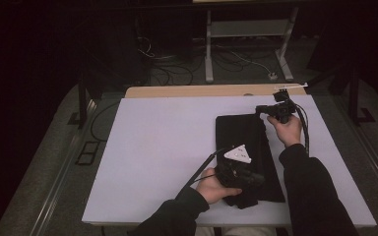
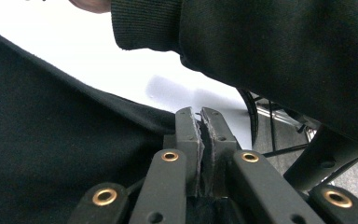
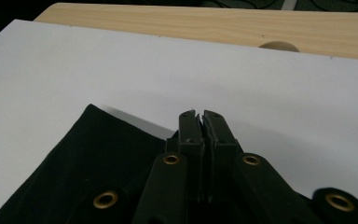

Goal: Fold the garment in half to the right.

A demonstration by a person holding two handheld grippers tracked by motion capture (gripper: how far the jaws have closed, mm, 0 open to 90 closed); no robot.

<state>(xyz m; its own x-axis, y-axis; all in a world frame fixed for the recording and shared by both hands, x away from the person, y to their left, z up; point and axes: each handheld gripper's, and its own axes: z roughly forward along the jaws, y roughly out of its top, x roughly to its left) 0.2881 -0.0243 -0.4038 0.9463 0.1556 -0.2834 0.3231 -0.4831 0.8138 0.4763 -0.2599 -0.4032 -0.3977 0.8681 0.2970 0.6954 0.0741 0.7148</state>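
A black cloth [image 1: 248,157] is lying on the white desk [image 1: 157,147], in its right half, and it is reaching from about the middle of the desk down to the near edge. It is being kept as a long narrow strip, so it is judged that a folding is being done: the two ends are being held at the same time, so that the strip is kept straight and flat while it is being laid.

The left gripper [image 1: 250,178] is being held low at the near end of the cloth, close to the near edge of the desk. In the left gripper view its jaws are seen pressed together, and dark fabric [image 2: 51,154] is lying right under them and at their side; a thin edge of it is probably being pinched, but this cannot be told surely.

The right gripper [image 1: 264,110] is being held at the far end of the cloth, toward the far right corner of the desk. Its jaws are also closed together, and the far corner of the cloth [image 3: 102,158] is seen directly below them. Whether a layer is being clamped there cannot be told either.
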